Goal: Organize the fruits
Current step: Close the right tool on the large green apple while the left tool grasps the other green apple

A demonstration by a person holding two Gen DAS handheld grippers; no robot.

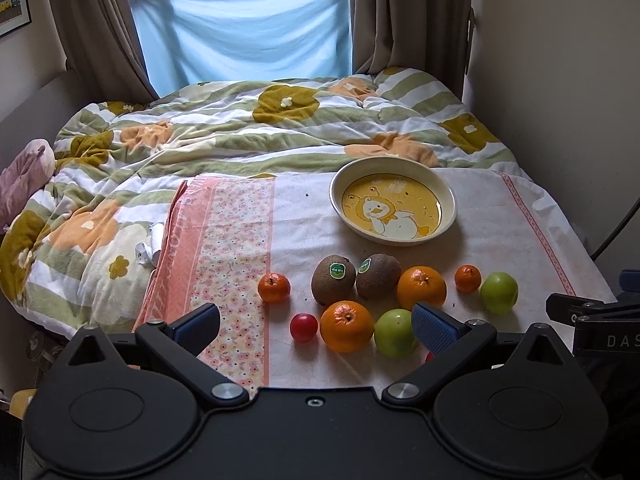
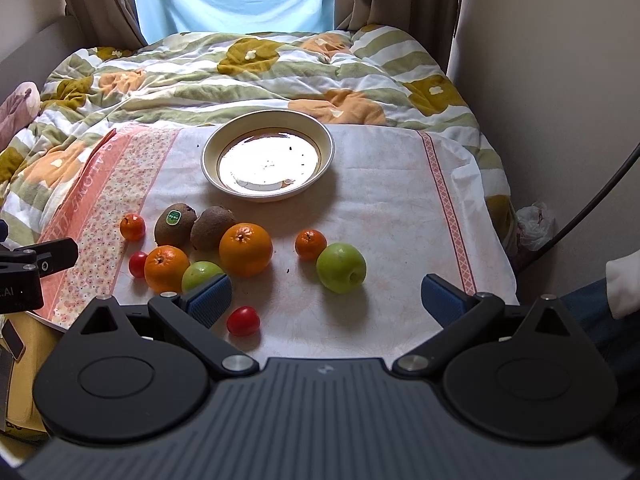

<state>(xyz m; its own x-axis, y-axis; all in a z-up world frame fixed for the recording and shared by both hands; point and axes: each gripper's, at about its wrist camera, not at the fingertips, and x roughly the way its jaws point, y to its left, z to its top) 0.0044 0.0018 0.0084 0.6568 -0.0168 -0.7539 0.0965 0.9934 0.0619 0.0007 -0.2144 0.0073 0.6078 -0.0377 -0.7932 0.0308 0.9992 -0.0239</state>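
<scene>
Fruit lies loose on a white and pink cloth on the bed. Two kiwis, two oranges, two small tangerines, two green apples and two red cherry tomatoes lie there. An empty cream plate with a yellow duck print sits just beyond them. My left gripper stands open over the near fruit. My right gripper is open too, nothing between its fingers.
A rumpled flowered quilt covers the bed behind the cloth. Brown curtains and a blue sheet hang over the window. A wall runs along the right. A white sleeve shows at the right edge. A plastic bag lies beside the bed.
</scene>
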